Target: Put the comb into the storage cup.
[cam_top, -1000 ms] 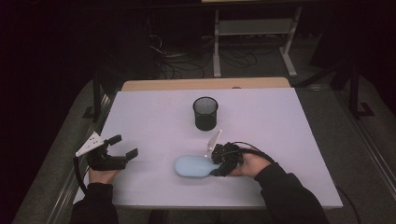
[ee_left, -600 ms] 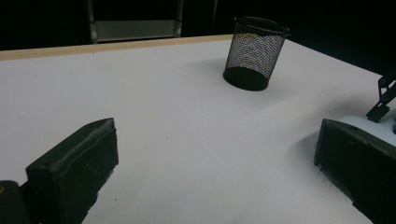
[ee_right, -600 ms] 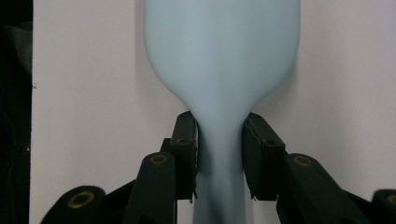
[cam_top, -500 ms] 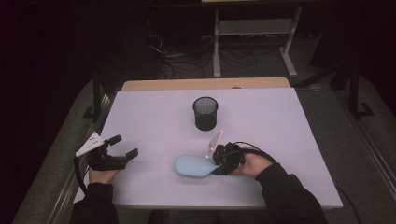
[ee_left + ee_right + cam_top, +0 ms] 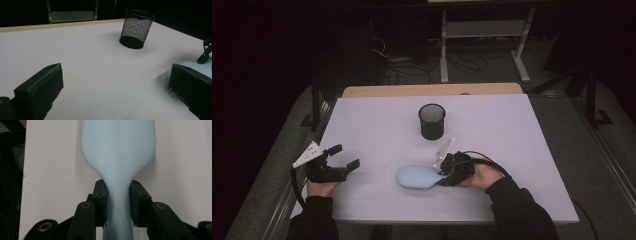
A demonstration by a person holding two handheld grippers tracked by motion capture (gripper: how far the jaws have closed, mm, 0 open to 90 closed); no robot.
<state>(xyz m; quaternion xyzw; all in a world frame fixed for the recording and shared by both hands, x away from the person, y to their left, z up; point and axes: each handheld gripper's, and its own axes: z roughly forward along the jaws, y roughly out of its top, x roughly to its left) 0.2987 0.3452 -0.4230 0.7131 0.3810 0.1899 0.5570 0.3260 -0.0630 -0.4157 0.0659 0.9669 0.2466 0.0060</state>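
The left gripper (image 5: 343,159) is waiting at the near left, jaws apart and empty. Near centre, the hairbrush (image 5: 418,176) is lying bristles-down on the table (image 5: 512,130); the right gripper (image 5: 446,170) is clamping its handle, and should be lifting it level toward the far mesh cup (image 5: 432,121).

Overhead view, two close gripper views

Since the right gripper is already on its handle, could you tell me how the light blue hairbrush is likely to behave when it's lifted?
The hairbrush looks like smooth moulded plastic, so probably stiff and light. The right gripper grips its narrow neck, with the wide head beyond the jaws, so the head may droop or pivot. The glossy surface could slip; it lies bristles down on the table, so rolling seems unlikely.
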